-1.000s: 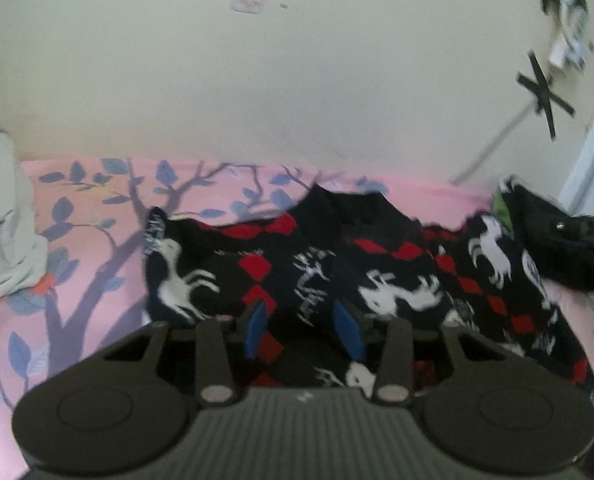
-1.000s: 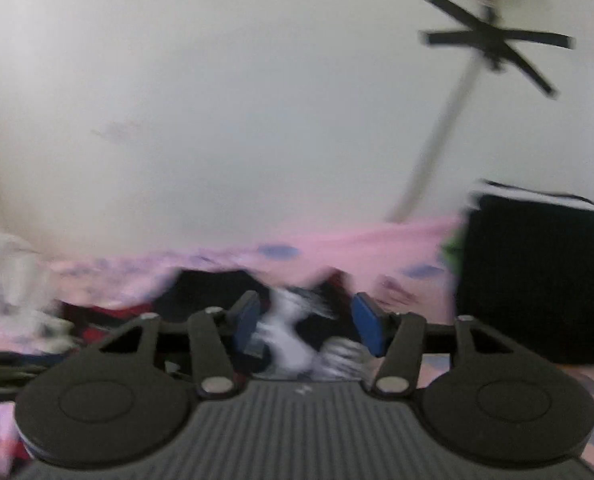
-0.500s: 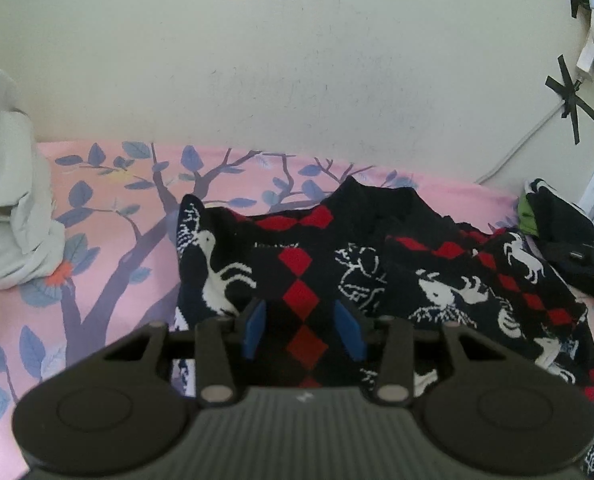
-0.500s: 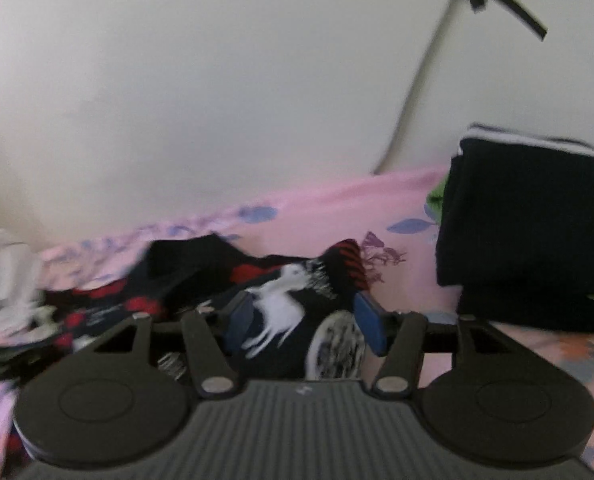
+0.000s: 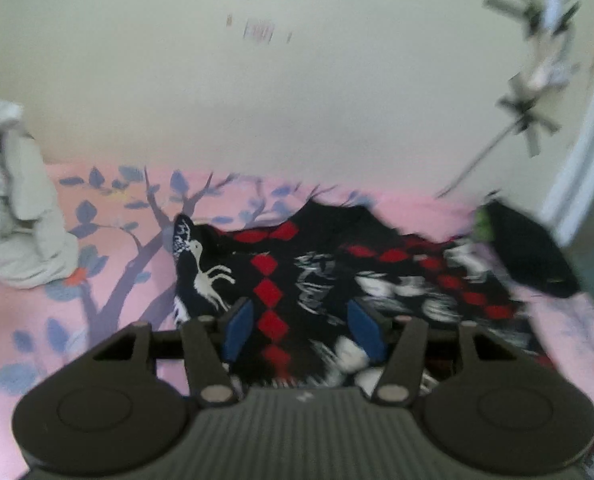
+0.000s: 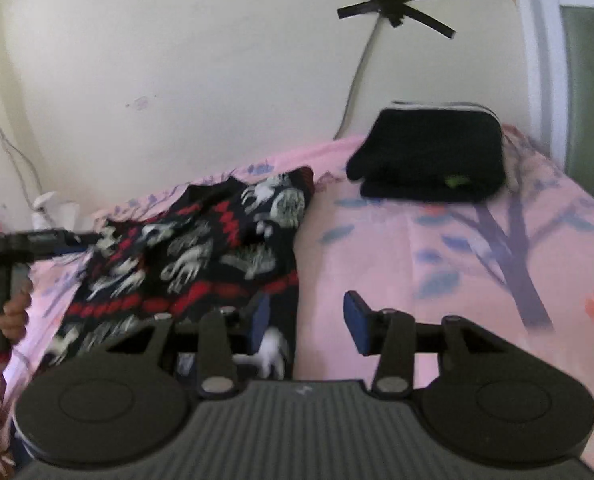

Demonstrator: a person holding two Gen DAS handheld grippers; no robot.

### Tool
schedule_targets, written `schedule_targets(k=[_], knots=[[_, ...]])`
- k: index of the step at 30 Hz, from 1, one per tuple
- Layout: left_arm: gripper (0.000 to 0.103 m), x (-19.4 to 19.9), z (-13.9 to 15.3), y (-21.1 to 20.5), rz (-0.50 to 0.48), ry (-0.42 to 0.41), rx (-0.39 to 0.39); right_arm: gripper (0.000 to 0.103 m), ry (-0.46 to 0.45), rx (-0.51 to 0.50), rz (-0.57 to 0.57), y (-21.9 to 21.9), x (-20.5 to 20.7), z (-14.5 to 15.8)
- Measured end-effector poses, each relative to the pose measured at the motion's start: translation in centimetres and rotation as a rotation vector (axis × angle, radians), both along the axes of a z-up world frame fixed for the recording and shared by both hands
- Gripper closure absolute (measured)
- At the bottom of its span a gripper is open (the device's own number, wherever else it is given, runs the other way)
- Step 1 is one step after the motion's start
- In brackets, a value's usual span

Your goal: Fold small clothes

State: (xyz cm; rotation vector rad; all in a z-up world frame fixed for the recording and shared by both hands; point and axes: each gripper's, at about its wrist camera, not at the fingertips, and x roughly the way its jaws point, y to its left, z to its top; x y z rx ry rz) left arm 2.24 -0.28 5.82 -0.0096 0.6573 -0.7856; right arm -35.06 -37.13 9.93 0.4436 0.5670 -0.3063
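Observation:
A black sweater [image 5: 321, 280] with red diamonds and white animal figures lies spread on the pink tree-print bedsheet [image 5: 109, 280]. It also shows in the right wrist view [image 6: 201, 256]. My left gripper [image 5: 303, 330] is open and empty, just above the sweater's near part. My right gripper [image 6: 307, 320] is open and empty, over the sweater's right edge. The left gripper [image 6: 29, 240] and the hand that holds it show at the far left of the right wrist view.
A crumpled white garment [image 5: 13, 208] lies at the left by the wall. A folded black garment [image 6: 429, 156] sits at the back right of the bed. A taped cable [image 6: 361, 60] runs down the wall. The bed's right edge [image 6: 589, 200] falls off near a door frame.
The right gripper has pulled back and turned right, so more bed and the folded black garment show. The left gripper's jaws have opened wider and its view has shifted a little.

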Motion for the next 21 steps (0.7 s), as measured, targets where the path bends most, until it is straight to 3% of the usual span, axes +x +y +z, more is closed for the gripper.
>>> schedule_targets(k=[4,10,16,19,20,21], knots=[[0.047,-5.9,0.9,5.1,-0.038,-0.015,0.013,0.063,-0.019,0.087,0.032,0.9,-4.4,-0.9],[0.047,-13.4,-0.9,10.5,-0.079,0.116,0.062,0.063,-0.059,0.197,0.141,2.9,-9.3,-1.3],[0.049,-19.3,-3.3,12.8,-0.101,0.230,0.073,0.061,-0.054,0.228,0.222,5.2,-10.9,-1.7],[0.052,-21.6,-4.3,12.6,-0.127,0.254,0.081,0.056,-0.070,0.248,0.252,6.2,-12.0,-1.8],[0.056,-22.1,-4.7,12.3,-0.132,0.258,0.091,0.070,-0.072,0.253,0.263,6.5,-12.1,-2.0],[0.084,-22.5,-5.1,12.0,-0.131,0.261,0.105,0.091,-0.055,0.231,0.268,7.0,-12.1,-2.1]])
